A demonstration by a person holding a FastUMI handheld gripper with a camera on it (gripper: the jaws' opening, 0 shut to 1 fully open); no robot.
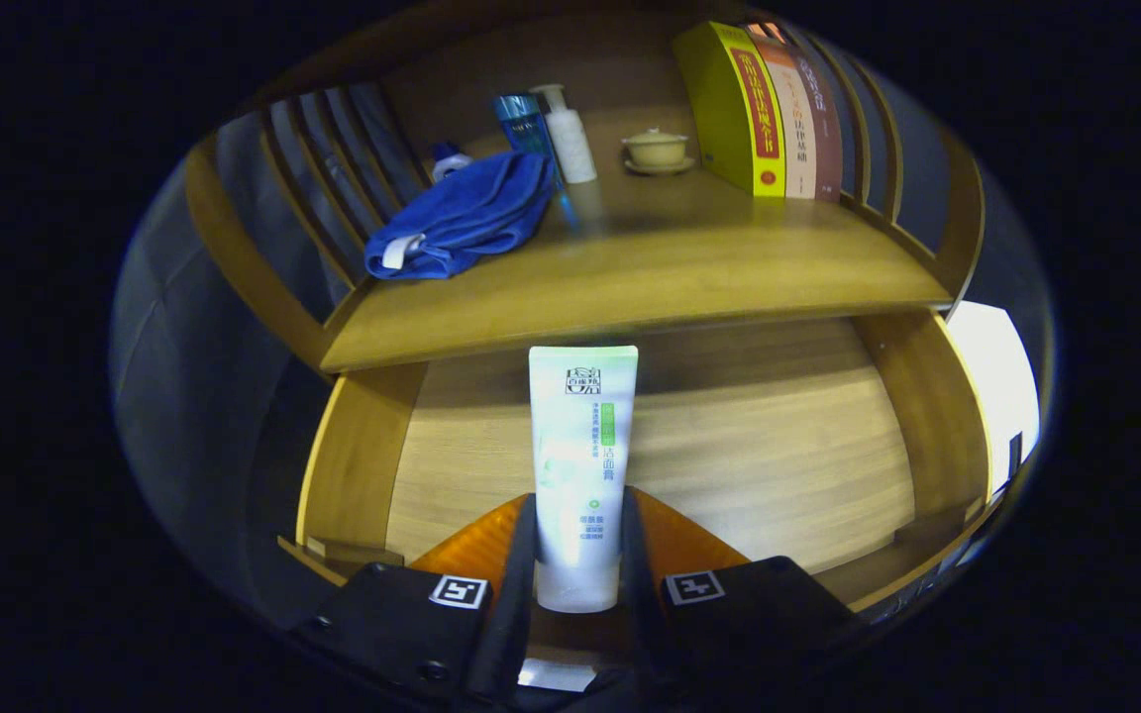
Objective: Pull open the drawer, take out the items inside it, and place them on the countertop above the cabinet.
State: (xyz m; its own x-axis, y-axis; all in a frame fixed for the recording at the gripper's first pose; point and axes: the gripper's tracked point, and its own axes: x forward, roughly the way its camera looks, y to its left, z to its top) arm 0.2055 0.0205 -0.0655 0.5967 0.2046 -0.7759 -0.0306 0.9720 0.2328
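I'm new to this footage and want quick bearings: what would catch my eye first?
A white tube stands gripped between the tool's two fingers, above the open drawer. Beyond it, on the countertop, lie a blue cloth beside two bottles, and a row of books stands opposite.

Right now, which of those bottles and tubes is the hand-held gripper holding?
The white tube, clamped between the hand-held gripper fingers over the open drawer. The blue bottle and pump bottle stand on the countertop.
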